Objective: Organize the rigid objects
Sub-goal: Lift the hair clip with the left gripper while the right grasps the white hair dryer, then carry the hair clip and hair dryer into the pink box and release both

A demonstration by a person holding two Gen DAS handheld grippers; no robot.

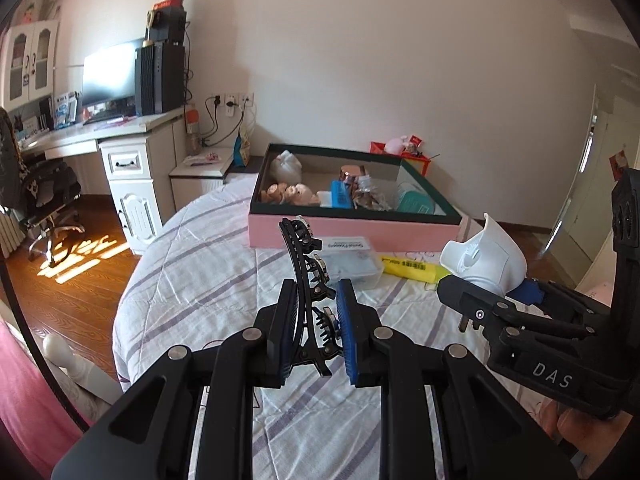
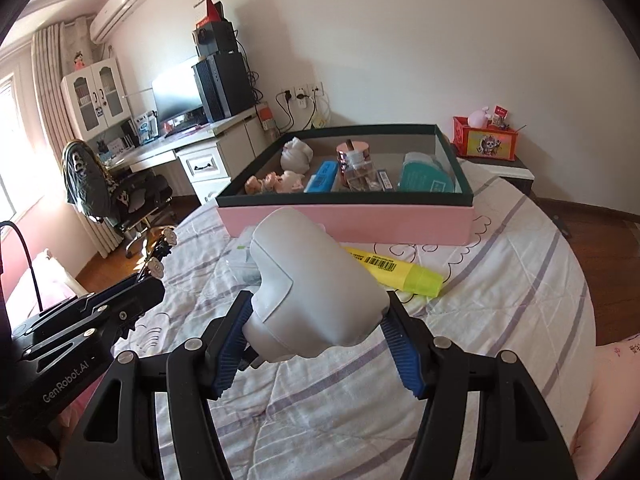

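Observation:
My left gripper [image 1: 316, 320] is shut on a black hair claw clip [image 1: 306, 276] with small flower studs, held above the striped bedspread. My right gripper [image 2: 316, 332] is shut on a white plug-in charger [image 2: 316, 284], seen from the left wrist view as a white shell [image 1: 484, 256] with metal prongs. A pink box [image 2: 348, 220] with a dark green rim holds several items. In front of it lie a yellow highlighter [image 2: 396, 272] and a clear plastic case [image 1: 352, 260].
A bed with a striped quilt [image 1: 200, 280] is under both grippers. A white desk [image 1: 132, 160] with monitor and office chair [image 1: 40, 200] stands left. A red box [image 2: 484, 140] sits on a stand beyond the bed. Wooden floor lies at the left.

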